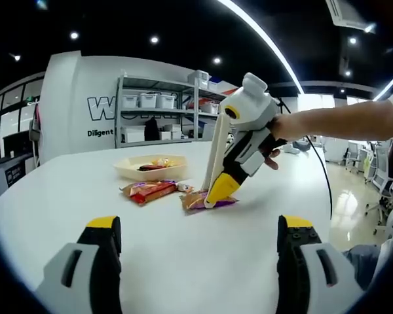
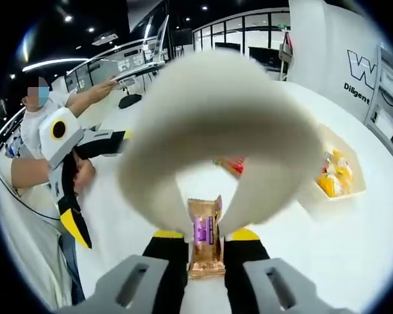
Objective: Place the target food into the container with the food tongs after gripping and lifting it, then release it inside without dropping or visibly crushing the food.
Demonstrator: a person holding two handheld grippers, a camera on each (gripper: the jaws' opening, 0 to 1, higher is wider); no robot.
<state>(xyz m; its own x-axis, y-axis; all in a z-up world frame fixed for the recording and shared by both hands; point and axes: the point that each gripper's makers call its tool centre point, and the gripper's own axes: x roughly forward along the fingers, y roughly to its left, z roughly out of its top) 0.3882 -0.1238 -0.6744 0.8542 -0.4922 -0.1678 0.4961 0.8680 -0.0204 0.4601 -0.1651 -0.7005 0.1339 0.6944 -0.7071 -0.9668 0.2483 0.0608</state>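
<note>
Blurred tongs (image 2: 216, 124) hiding table, snack packet (image 2: 205, 242) between

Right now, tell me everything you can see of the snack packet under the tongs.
The snack packet is a small, flat, shiny wrapper, brown-gold with a purple panel and crimped ends. It lies flat on the white table, a little apart from a red-orange packet and short of the cream tray. The cream tongs, held in the right claw, come down over it, one tip on each long side. Whether the tips are already squeezing it cannot be told. It is not lifted and does not look crushed.
</note>
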